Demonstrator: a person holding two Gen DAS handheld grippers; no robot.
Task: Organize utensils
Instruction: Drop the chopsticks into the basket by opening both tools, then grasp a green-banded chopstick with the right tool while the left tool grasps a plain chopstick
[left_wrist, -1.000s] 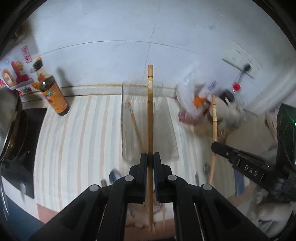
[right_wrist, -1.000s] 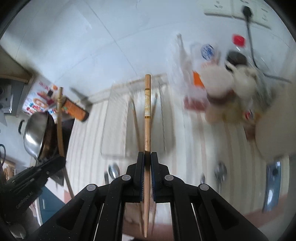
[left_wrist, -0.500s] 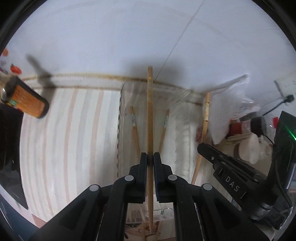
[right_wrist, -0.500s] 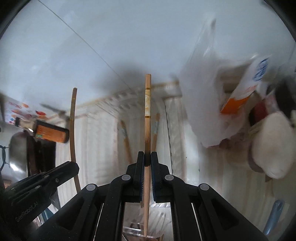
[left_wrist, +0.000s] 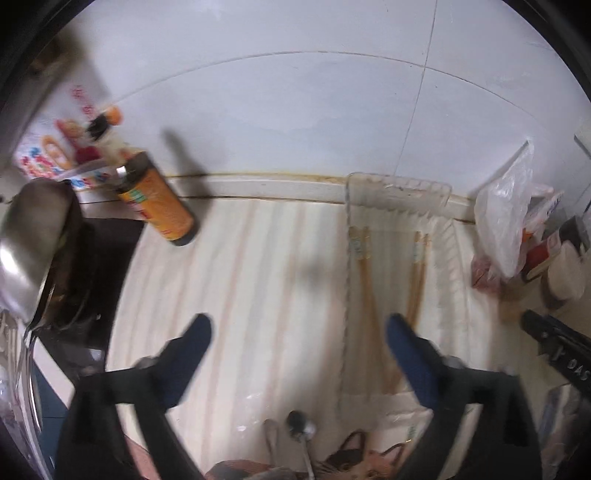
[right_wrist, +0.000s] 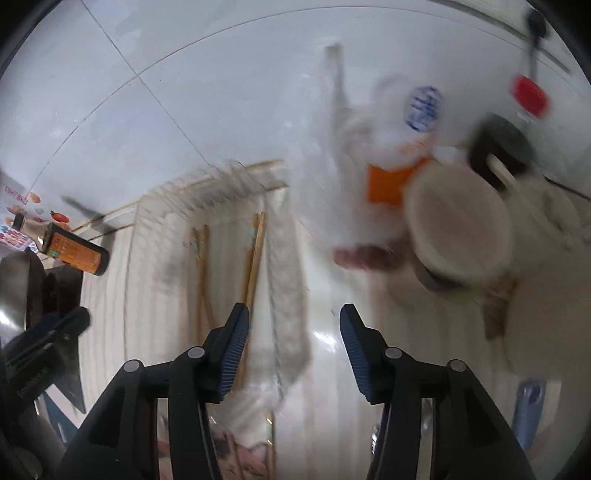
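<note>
Opening with nothing between their jaws, the left gripper (left_wrist: 297, 326) and right gripper (right_wrist: 293, 317) hang over the clear tray (left_wrist: 399, 186). Four chopsticks (left_wrist: 364, 273) lie inside it, toward one o'clock from the left gripper; a spoon (left_wrist: 301, 428) at six o'clock likely remains unsorted.

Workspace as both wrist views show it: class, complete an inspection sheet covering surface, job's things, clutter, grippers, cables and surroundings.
Surface: striped counter, pale.
Job's things: chopsticks lying in two pairs in the clear tray; spoon on the counter near the camera.
Clutter: orange bottle, pot, plastic bag, white tub.
Grippers: left gripper and right gripper both opening, nothing between the jaws.
Cables: one dark cable, on the wall.
Surroundings: white tiled wall.
</note>
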